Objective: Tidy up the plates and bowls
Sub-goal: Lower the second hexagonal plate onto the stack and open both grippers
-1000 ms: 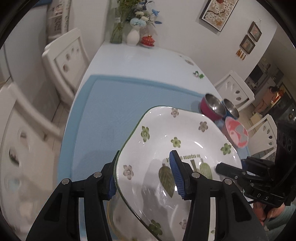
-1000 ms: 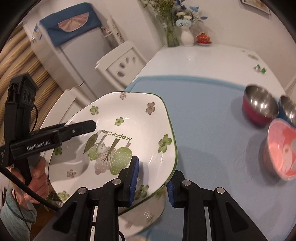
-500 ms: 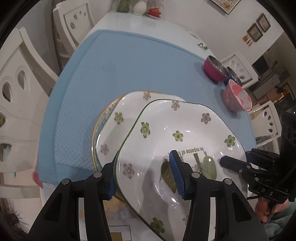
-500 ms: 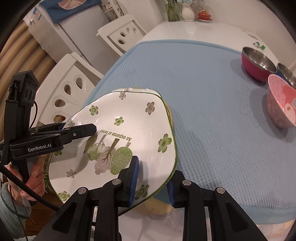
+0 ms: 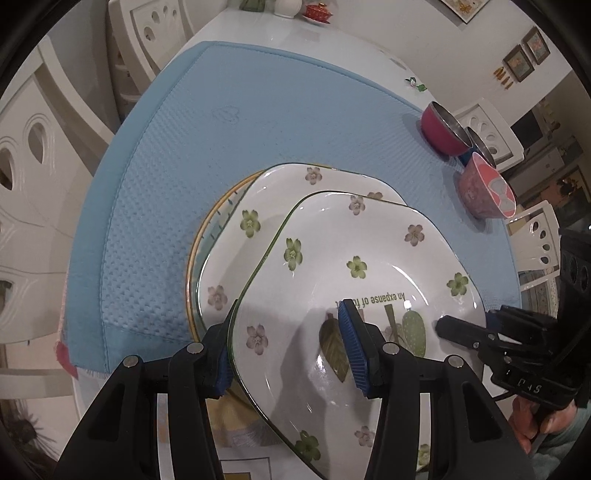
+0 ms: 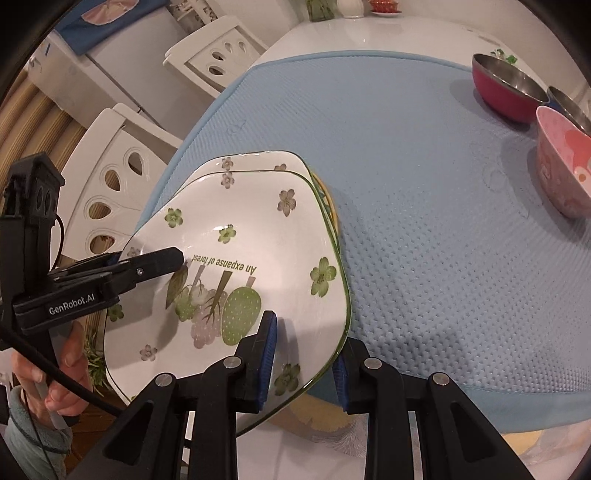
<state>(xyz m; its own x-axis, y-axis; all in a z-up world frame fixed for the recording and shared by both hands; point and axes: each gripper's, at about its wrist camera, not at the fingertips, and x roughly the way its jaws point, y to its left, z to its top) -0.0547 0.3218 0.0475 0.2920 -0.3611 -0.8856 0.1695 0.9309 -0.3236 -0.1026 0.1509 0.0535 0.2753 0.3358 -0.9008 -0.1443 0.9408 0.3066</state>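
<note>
A white squarish plate (image 5: 354,258) with green flowers and a cactus print is held by both grippers, one at each side. My left gripper (image 5: 288,354) is shut on its left rim; my right gripper (image 6: 303,358) is shut on its right rim. The plate (image 6: 258,236) hovers just above a matching flowered plate (image 5: 266,206) that lies on a yellow-rimmed plate (image 5: 201,236) at the near edge of the blue mat (image 5: 221,110). The right gripper also shows in the left wrist view (image 5: 465,328), the left gripper in the right wrist view (image 6: 147,266).
At the mat's right side stand a red steel bowl (image 5: 441,129), a blue steel bowl (image 6: 569,103) behind it and a pink bowl (image 5: 484,190). White chairs (image 5: 33,155) flank the table. Vases (image 6: 347,7) stand at the far end.
Both grippers have lowered the plate and tipped forward, bringing the stack of two plates beneath into view. The held plate is now close over that stack.
</note>
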